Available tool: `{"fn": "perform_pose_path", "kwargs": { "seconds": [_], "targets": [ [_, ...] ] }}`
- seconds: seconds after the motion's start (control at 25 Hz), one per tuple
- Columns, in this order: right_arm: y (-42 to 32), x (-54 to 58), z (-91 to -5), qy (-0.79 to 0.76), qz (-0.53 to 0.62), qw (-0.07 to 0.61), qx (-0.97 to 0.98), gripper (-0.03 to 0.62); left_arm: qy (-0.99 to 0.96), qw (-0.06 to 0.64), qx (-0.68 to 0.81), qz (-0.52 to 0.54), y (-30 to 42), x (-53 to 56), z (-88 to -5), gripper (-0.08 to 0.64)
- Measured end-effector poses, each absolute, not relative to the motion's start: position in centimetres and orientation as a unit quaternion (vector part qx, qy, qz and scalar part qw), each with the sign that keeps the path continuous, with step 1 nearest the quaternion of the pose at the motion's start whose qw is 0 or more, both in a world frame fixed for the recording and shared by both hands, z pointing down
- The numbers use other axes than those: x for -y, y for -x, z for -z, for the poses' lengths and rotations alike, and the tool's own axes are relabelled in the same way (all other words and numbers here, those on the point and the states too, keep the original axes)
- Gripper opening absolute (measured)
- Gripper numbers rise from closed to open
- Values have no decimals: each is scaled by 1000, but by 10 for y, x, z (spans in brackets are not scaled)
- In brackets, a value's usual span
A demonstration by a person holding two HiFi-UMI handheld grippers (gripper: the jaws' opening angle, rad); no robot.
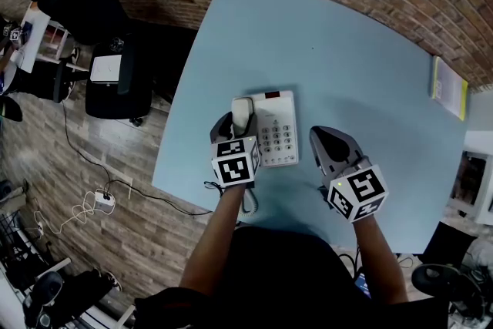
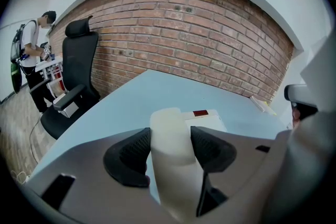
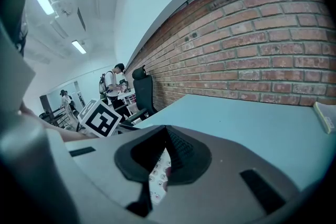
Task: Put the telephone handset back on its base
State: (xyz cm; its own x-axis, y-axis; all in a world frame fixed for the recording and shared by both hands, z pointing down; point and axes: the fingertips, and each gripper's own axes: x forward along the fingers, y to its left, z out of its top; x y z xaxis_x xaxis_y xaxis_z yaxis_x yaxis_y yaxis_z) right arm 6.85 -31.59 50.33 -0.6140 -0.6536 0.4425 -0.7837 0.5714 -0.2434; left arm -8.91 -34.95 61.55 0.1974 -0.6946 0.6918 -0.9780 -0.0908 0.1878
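Note:
A white telephone base with a keypad and a small red display lies mid-table. The cream handset is over the base's left side, and my left gripper is shut on it. Black pads press both of the handset's sides in the left gripper view, with the base just beyond. Whether the handset rests in the cradle I cannot tell. My right gripper hovers right of the base, shut and holding nothing; a strip of keypad shows below its jaws.
The handset's coiled cord hangs off the table's near edge. A yellow-green book lies at the table's far right edge. A black office chair and floor cables are left of the table. A brick wall runs behind.

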Motion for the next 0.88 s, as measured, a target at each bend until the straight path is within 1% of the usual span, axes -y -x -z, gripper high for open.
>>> {"fn": "perform_pose_path", "kwargs": {
  "seconds": [0.56,0.88],
  "targets": [
    [-68,322,-513,-411,-222,159,870,12,-703,296,602,-235,85,354,-619,250],
    [-71,321,-514,-412,-226,161,868,12,-708,301,600,-220,83,357,-620,250]
  ]
}}
